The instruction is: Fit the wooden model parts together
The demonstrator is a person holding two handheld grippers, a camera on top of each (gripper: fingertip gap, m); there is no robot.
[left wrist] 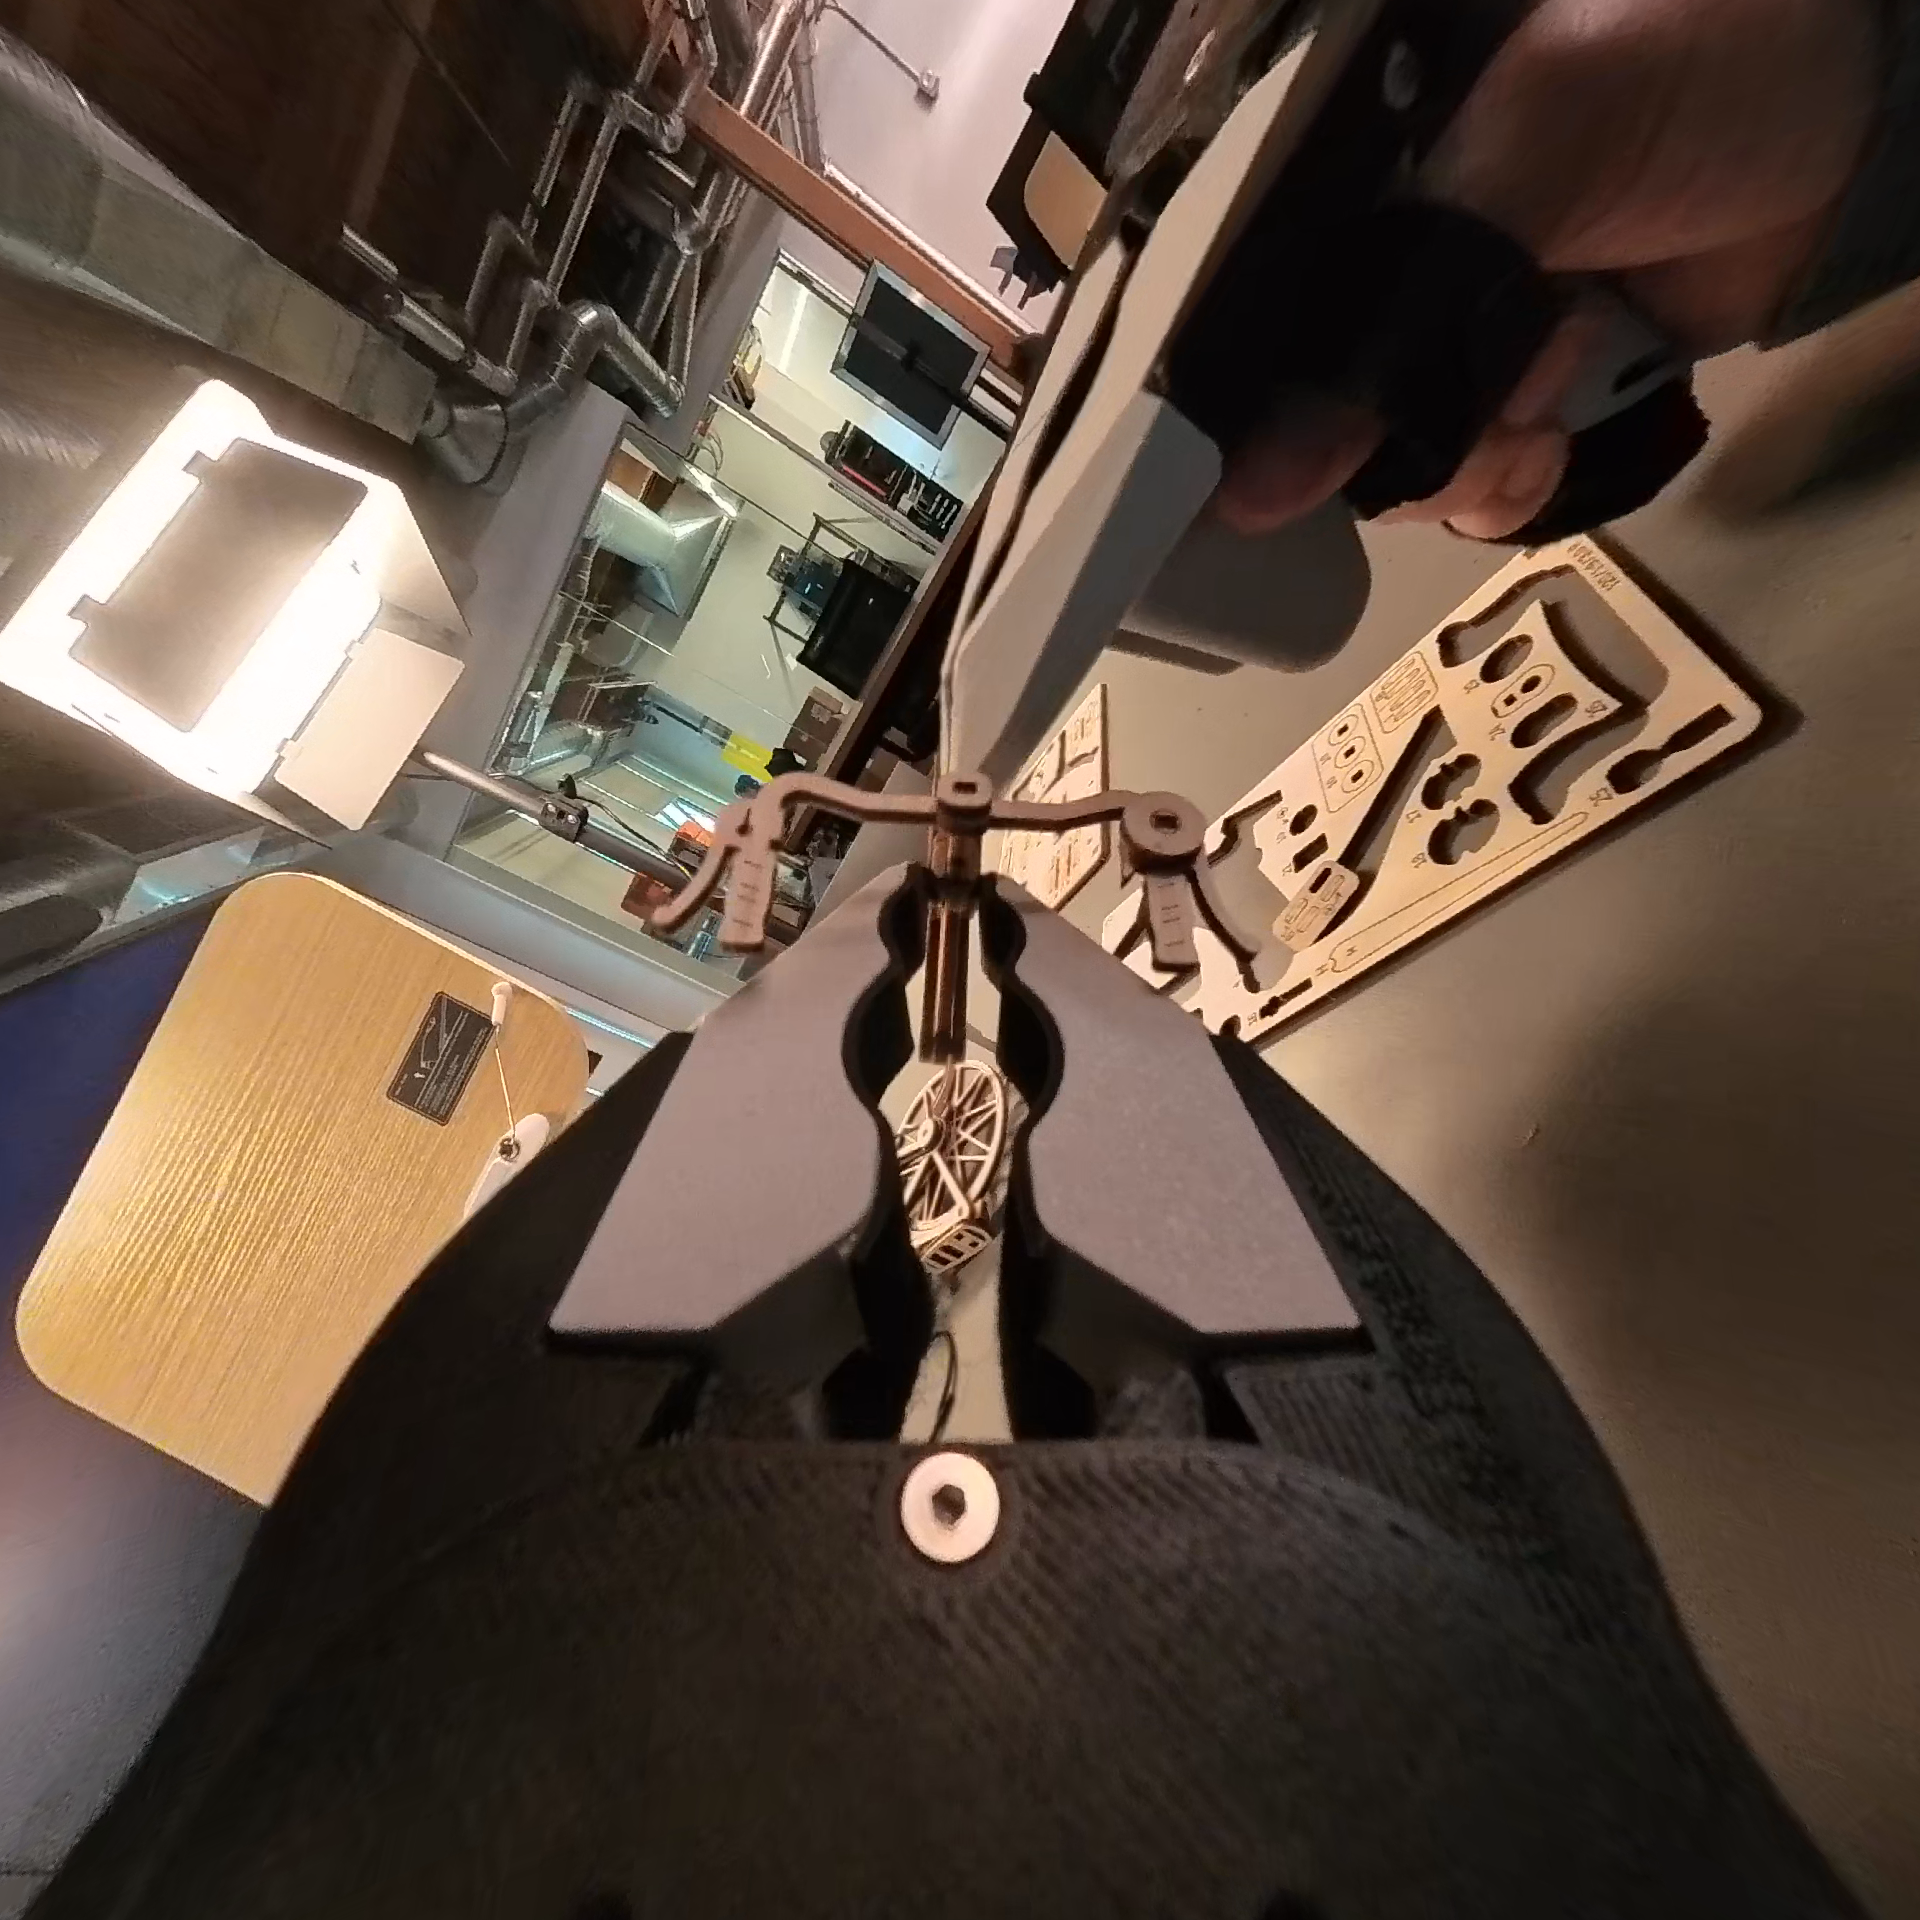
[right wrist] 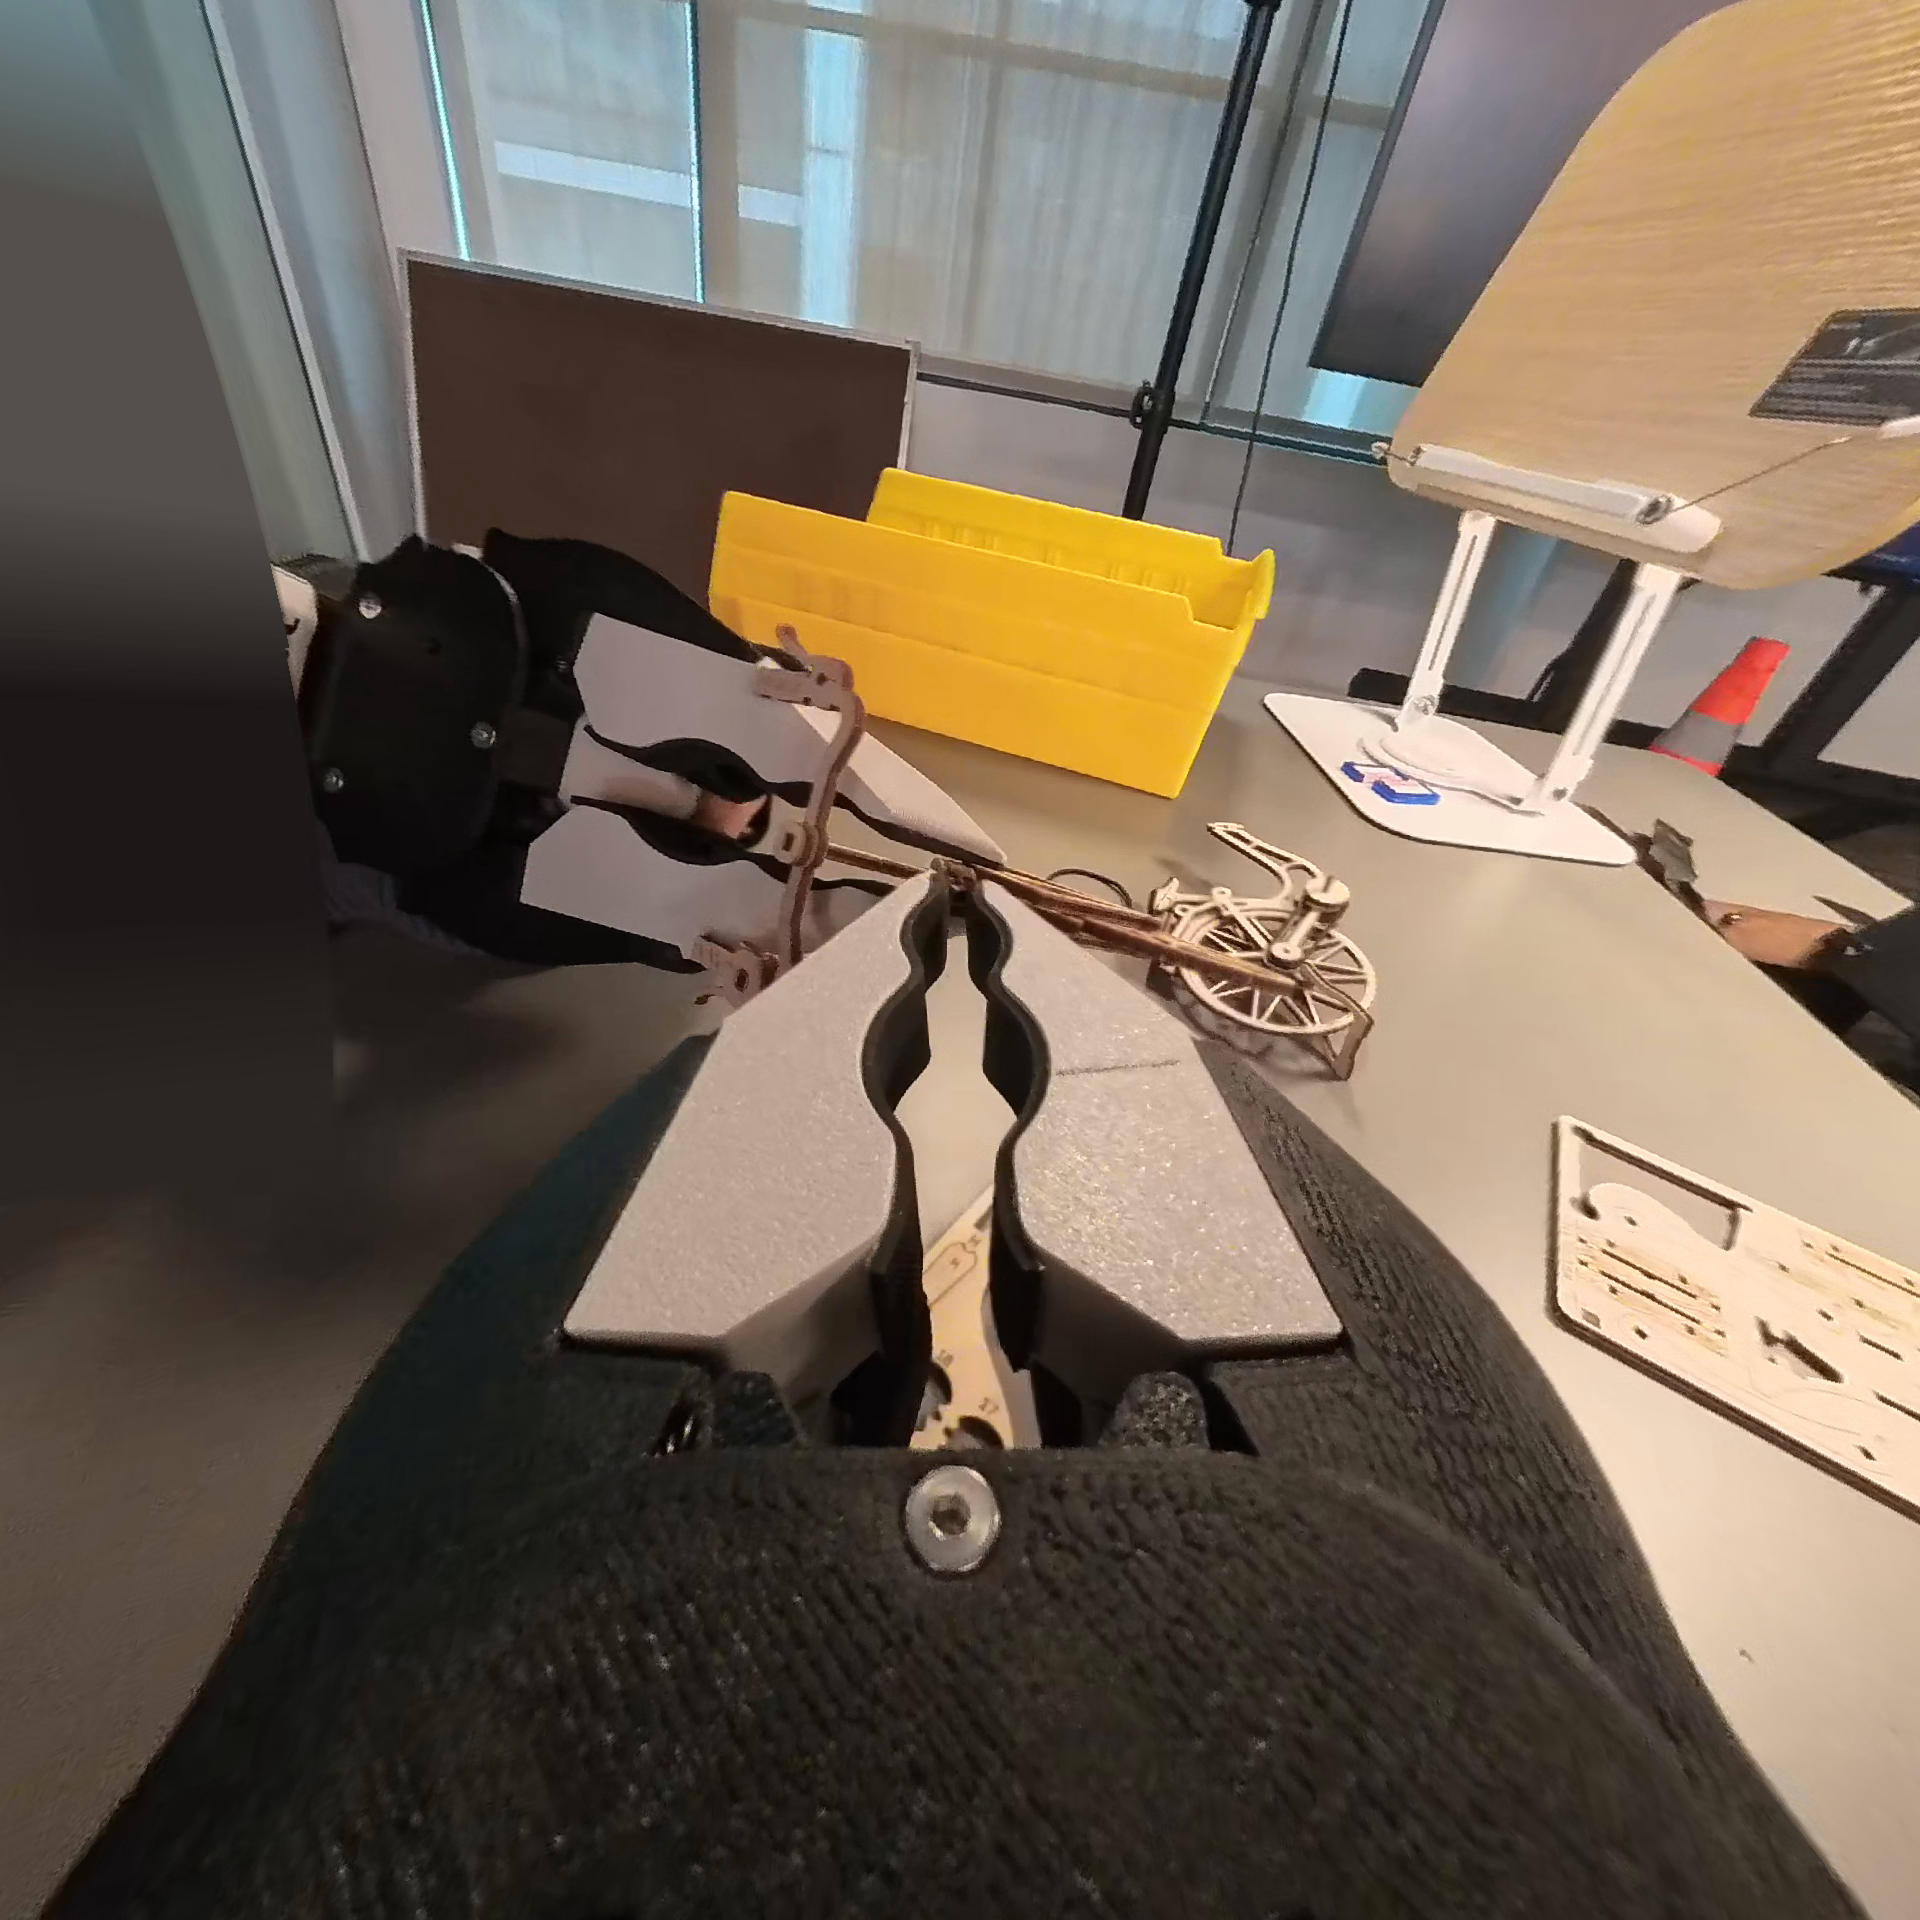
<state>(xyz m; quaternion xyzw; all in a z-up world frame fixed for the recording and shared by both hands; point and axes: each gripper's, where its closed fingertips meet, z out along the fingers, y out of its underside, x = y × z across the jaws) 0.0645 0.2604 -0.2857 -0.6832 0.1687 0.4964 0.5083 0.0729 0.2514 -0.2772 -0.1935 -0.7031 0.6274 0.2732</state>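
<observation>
A wooden bicycle model is held between both grippers above the grey table [right wrist: 1455, 1060]. My left gripper [left wrist: 951, 883] is shut on the stem just under the handlebar [left wrist: 821, 805]. The model's spoked wheel [left wrist: 951, 1132] shows through the gap between my fingers. In the right wrist view, my right gripper [right wrist: 951, 878] is shut on the thin frame rod between the handlebar [right wrist: 821, 790] and the wheel [right wrist: 1273, 971], which rests on the table. The left gripper [right wrist: 831, 842] shows at left there. The right gripper [left wrist: 966, 717] comes in from the upper right in the left wrist view.
Laser-cut part sheets lie on the table [left wrist: 1455, 831] [right wrist: 1745, 1299], one under my right gripper [right wrist: 961, 1278]. A yellow bin [right wrist: 987, 665] stands behind the model. A wood-panel book stand [right wrist: 1662, 312] on a white base [right wrist: 1455, 779] is at back right, an orange cone [right wrist: 1725, 707] beyond. My left and right fingertips are right by each other.
</observation>
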